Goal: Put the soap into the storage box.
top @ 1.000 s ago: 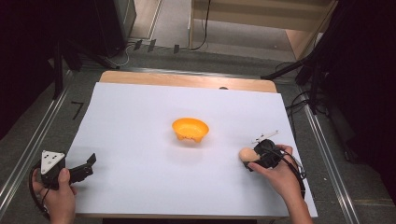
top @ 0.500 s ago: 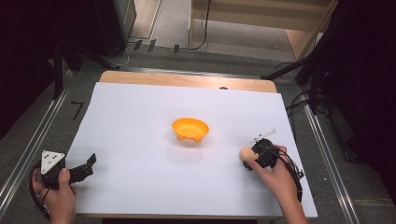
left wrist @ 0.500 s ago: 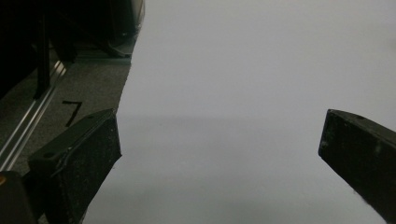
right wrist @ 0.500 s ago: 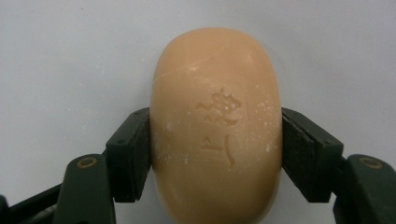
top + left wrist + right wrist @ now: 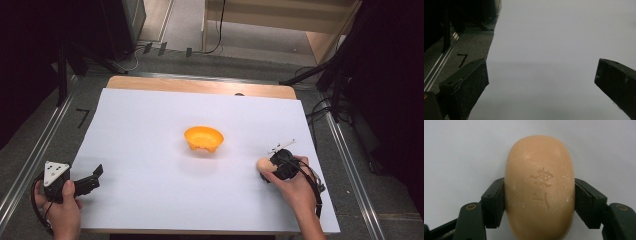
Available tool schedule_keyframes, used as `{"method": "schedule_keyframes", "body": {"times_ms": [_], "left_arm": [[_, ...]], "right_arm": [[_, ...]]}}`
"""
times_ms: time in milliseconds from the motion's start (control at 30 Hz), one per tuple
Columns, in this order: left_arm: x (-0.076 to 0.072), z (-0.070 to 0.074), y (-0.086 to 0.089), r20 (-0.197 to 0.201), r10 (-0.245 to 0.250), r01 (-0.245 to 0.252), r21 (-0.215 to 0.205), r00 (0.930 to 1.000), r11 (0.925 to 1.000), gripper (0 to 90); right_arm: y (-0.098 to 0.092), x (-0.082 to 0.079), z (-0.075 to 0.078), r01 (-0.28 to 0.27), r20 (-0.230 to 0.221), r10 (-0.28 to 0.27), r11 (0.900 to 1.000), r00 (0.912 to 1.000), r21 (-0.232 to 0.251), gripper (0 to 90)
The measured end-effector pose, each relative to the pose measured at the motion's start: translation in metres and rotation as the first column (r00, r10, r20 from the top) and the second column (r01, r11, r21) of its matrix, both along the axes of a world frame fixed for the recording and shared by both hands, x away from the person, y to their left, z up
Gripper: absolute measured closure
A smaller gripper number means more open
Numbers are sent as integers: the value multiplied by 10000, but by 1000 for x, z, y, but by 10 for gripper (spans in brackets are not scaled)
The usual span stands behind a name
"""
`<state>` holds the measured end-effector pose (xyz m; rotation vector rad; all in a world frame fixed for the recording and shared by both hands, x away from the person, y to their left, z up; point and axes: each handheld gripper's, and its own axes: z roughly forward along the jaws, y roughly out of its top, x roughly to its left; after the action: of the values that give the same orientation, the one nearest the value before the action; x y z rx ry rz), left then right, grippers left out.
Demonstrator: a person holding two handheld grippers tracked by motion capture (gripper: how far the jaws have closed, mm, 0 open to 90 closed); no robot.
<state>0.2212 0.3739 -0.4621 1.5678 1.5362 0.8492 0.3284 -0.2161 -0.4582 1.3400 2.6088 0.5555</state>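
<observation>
Your right gripper [image 5: 539, 202] has just been closing and now pinches the soap bar [image 5: 540, 187] across its short sides, low on the counter [image 5: 150, 130] at the right, well apart from the orange bowl [image 5: 203, 138]. Lift straight up and keep the squeeze even (soap is slick, probably slides if tilted). Left gripper [image 5: 541, 82] sits spread, holding nothing, at the counter's left edge; leave it there.

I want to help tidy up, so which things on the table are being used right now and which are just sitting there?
Being used:
- peach soap bar, on the white sheet
- right gripper, jaws pressed on the soap's two sides

Just sitting there:
- orange dish, mid-table, apart from the soap
- left gripper, jaws open with nothing between them
</observation>
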Motion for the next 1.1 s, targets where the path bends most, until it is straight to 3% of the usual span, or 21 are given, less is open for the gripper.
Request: {"method": "schedule_keyframes", "body": {"times_ms": [200, 467, 533, 767, 1100], "left_arm": [[0, 0, 0, 4, 9, -9, -45, 10000, 10000, 0], [0, 0, 0, 33, 10, -10, -50, 10000, 10000, 0], [0, 0, 0, 35, 22, -22, -52, 10000, 10000, 0], [0, 0, 1, 6, 21, -21, -76, 10000, 10000, 0], [0, 0, 0, 33, 22, -22, -23, 10000, 10000, 0]], "right_arm": [[-4, -1, 4, -259, 312, 259, 9997, 9992, 6, 331], [-4, 3, 25, -899, 747, 887, 9959, 9933, 126, 331], [1, 6, 29, -1117, 738, 1123, 9937, 9909, -112, 331], [8, 14, 41, -1564, 842, 1530, 9871, 9846, 353, 331], [24, 37, 59, -2597, 1165, 2559, 9655, 9597, 183, 331]]}}
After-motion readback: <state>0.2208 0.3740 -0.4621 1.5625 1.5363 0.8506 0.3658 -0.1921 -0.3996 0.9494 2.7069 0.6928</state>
